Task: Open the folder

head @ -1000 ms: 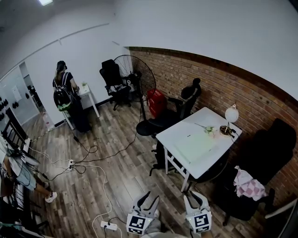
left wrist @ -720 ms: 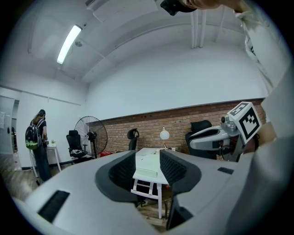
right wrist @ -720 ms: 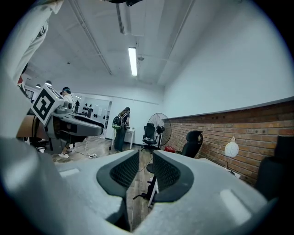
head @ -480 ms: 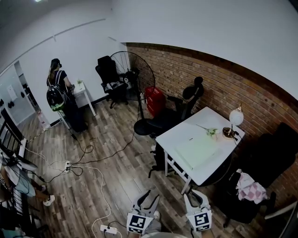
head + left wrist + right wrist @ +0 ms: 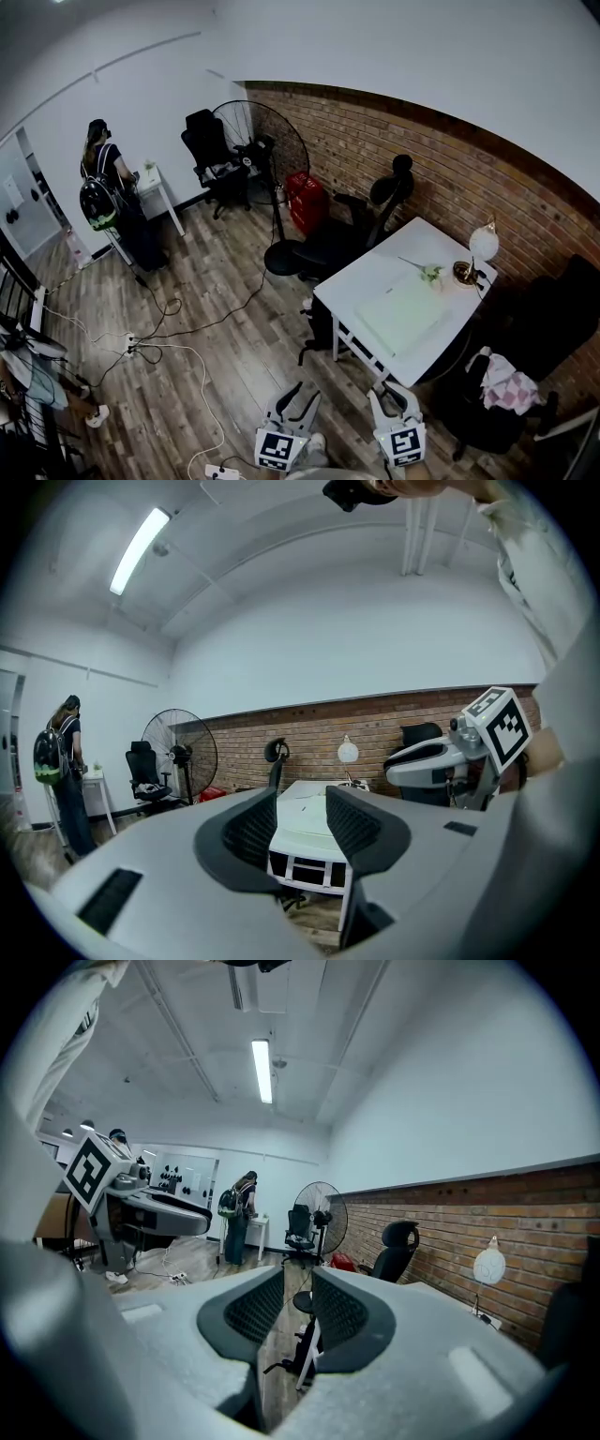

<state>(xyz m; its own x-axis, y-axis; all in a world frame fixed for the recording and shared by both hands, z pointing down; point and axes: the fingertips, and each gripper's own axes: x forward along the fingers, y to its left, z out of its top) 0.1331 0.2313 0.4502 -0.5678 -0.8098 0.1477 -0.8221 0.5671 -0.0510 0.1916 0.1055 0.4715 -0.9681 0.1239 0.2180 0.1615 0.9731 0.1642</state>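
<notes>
Overhead, folder (image 5: 403,314) lies flat on white table (image 5: 361,278); gripper views show left claw (image 5: 300,808), right claw (image 5: 297,1288) parted, empty.

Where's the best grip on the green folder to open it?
Likely the cover edge of the folder nearest the front of the table, coming in low from there. It lies flat, so only an edge can be pinched, and the lamp crowds the far side. The spine's side is too small to tell.
</notes>
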